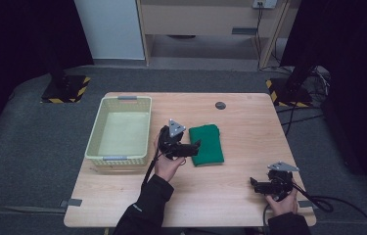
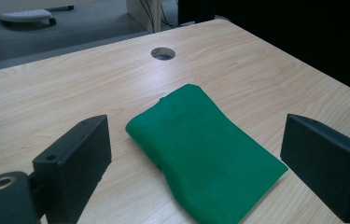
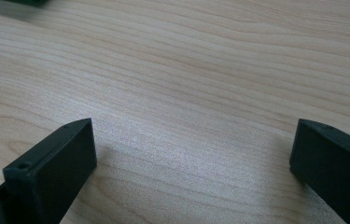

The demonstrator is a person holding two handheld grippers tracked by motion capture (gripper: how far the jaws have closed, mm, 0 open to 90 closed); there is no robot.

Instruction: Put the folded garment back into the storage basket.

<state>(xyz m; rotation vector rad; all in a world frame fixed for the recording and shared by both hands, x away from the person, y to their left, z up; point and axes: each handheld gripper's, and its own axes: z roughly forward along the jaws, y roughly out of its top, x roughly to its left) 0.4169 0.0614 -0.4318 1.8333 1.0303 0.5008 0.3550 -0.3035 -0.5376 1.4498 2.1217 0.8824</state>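
Dim room, evenly lit tabletop [image 1: 230,186]

The high view is soft and grainy with black side margins. A pale sheen of overhead light lies on the wood in both gripper views, shadows stay faint, and the nearest claw edges blur.

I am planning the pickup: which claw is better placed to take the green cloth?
Probably the left claw: it is open, with the folded green cloth between its jaws. The right claw faces bare table.
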